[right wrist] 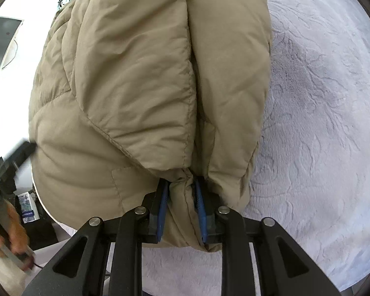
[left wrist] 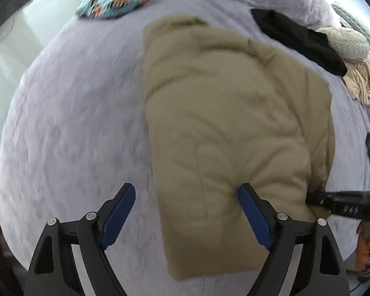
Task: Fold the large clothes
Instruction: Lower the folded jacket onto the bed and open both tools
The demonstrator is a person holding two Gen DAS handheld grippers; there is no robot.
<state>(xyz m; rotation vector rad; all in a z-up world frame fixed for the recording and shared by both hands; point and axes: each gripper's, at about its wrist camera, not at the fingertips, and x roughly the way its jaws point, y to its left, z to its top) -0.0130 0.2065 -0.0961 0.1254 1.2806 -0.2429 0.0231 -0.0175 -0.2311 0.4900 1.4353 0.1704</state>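
We see a big puffy tan padded jacket [left wrist: 234, 113] lying folded on a bed with a soft, fuzzy pale purple blanket [left wrist: 74, 123]. It lies near the middle of the bed.

Our left gripper [left wrist: 186, 197] hangs over the near edge of the jacket. Its jaws are spread wide. One blue pad sits over the blanket and the other sits over the jacket. Nothing is pinched between them.

Our right gripper [right wrist: 180, 190] is at the jacket's right side. Its jaws are pinching a bunched-up bit of the tan jacket [right wrist: 135, 74] between the blue pads. The cloth is squeezed tight there and puffs out above the jaws. In the right wrist view a hand [right wrist: 9, 231] holds the handle of the other gripper at the left edge.

Other clothes lie at the far side of the bed. There is a light blue patterned cloth [left wrist: 113, 0] at the far left. A black cloth [left wrist: 301, 39] lies at the far right, just beside the jacket. Next to it are a grey fluffy thing [left wrist: 347, 42] and a cream ribbed knit cloth [left wrist: 365, 81]. We see no boxes or baskets holding anything.
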